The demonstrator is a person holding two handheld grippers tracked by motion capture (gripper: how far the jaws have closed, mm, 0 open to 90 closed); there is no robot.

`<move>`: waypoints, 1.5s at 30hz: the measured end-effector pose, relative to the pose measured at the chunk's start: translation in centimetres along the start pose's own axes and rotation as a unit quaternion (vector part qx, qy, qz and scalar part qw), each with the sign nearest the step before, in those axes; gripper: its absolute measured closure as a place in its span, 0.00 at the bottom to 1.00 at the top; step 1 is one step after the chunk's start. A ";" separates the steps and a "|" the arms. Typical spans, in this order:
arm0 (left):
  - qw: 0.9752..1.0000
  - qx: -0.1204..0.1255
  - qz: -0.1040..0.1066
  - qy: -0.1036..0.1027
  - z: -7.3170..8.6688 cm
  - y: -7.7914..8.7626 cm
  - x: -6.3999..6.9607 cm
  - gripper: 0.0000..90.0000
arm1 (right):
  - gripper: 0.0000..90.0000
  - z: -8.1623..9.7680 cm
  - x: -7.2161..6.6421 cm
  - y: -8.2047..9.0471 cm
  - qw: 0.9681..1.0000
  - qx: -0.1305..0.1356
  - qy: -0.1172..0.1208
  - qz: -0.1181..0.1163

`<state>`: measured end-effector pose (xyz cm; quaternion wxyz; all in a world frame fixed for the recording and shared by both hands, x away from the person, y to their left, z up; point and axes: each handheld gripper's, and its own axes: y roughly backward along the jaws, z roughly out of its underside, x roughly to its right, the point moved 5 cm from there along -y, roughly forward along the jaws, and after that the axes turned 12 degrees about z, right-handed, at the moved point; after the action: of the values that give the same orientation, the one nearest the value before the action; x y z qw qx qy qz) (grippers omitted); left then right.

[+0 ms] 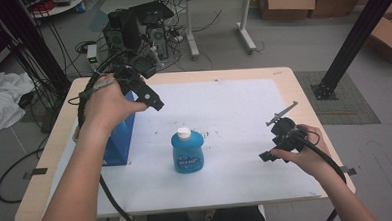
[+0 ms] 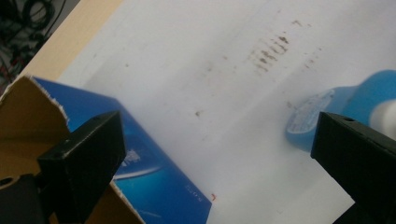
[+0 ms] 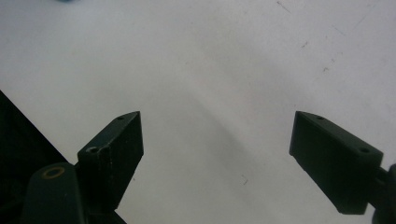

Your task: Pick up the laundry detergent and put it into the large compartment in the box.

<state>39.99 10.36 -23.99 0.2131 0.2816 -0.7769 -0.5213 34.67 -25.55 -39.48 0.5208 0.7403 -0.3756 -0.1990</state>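
While both claws stand wide open and empty, I judge the work in hand to be getting the blue bottle [image 1: 188, 152] into the blue carton [image 1: 119, 138], and neither has been gripped yet. The bottle stands upright with its white cap on, near the middle of the white sheet [image 1: 224, 109] that covers the bench [image 1: 288, 74]. The carton stands near the sheet's left edge, well apart from the bottle, its open brown mouth showing in the left gripper view.

What worries me first is the bottle tipping: it looks smooth and rounded, so if a jaw strikes one side before the other closes, it could topple or skid across the sheet. The carton looks light and torn at its rim, so a jaw catching that edge could shove it or crush the flap. With two claws converging on one spot, they could also knock each other.

My left claw [image 1: 151, 97] hovers above the carton's far end, hand raised, wrist bent, jaws angled down towards the bottle. My right claw [image 1: 267, 156] sits low at the right side of the sheet, wrist level, jaws pointing left across bare sheet towards the bottle.
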 end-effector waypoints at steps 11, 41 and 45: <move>0.993 -0.010 0.068 -0.093 0.0 -0.1 3.4 0.02 | 0.20 0.2 0.2 0.2 1.000 0.006 0.000 -0.001; 0.972 -0.057 0.122 -0.190 0.0 -4.7 8.4 0.00 | 0.20 0.6 0.0 0.2 1.000 0.013 0.000 -0.004; 0.971 -0.068 0.123 -0.194 0.1 -5.8 8.6 0.00 | 0.20 0.6 0.0 0.2 1.000 0.015 0.001 -0.005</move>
<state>34.74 3.02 -29.06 0.1393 0.0617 -0.7946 -0.5877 34.19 -25.98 -39.57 0.5089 0.7502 -0.3743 -0.1950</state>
